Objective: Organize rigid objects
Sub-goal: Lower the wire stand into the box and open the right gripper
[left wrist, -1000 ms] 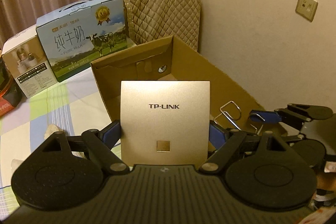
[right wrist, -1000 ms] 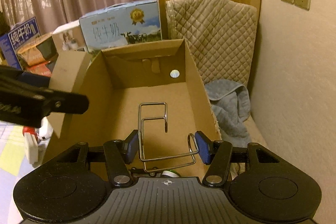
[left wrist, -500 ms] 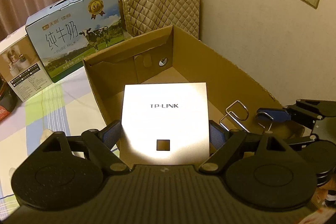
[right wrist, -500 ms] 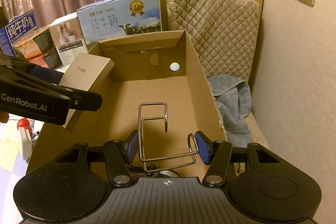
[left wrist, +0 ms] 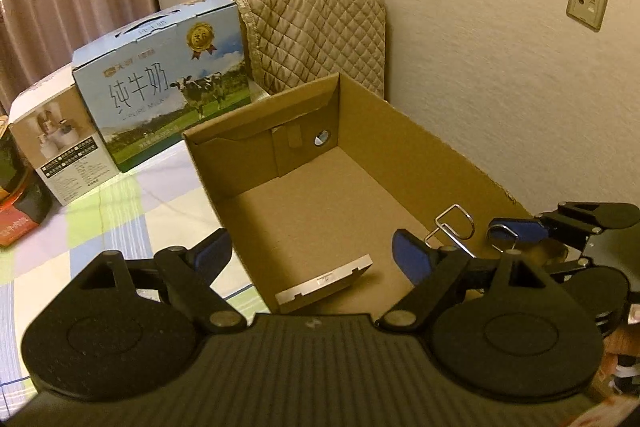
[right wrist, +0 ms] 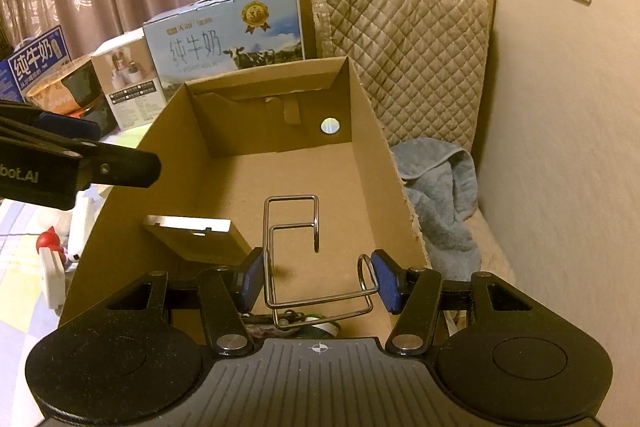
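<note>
Left tool (left wrist: 312, 253) gapes empty above the flat panel (left wrist: 324, 283) in the cardboard box (left wrist: 440, 163); only the right view shows the right tool (right wrist: 318, 281) clamping the wire rack (right wrist: 292, 247).

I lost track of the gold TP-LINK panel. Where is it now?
The TP-LINK panel lies inside the cardboard box, tilted against its near left corner, below the open left hand-held gripper.

Flat panel (left wrist: 326, 281) inside cardboard box (left wrist: 436, 163), milk carton (left wrist: 168, 83) behind box
</note>
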`<action>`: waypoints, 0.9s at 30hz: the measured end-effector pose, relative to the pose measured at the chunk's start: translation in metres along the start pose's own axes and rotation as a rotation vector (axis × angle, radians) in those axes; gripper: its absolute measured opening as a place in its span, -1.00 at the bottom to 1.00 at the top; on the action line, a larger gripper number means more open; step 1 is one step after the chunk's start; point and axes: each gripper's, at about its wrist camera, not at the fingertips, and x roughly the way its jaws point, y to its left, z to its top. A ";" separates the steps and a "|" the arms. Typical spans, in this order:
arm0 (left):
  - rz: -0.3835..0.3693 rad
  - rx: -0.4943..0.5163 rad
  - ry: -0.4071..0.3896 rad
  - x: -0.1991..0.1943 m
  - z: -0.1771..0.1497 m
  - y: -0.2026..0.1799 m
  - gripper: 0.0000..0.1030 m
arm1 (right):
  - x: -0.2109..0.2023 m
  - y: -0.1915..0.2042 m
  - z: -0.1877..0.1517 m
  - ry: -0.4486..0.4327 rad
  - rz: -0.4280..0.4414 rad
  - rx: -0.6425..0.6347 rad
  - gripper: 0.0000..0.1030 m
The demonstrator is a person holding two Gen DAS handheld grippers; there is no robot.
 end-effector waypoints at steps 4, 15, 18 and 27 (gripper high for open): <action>0.009 -0.004 -0.014 -0.011 -0.001 0.006 0.64 | 0.002 0.003 0.004 0.004 0.004 0.006 0.04; 0.016 -0.041 -0.023 -0.023 -0.006 0.025 0.64 | 0.016 0.016 0.012 0.034 0.000 0.002 0.04; 0.021 -0.050 -0.015 -0.023 -0.011 0.029 0.64 | 0.019 0.019 0.013 0.038 -0.001 0.000 0.04; 0.033 -0.078 -0.011 -0.028 -0.023 0.042 0.64 | 0.028 0.015 0.013 0.047 0.017 0.054 0.15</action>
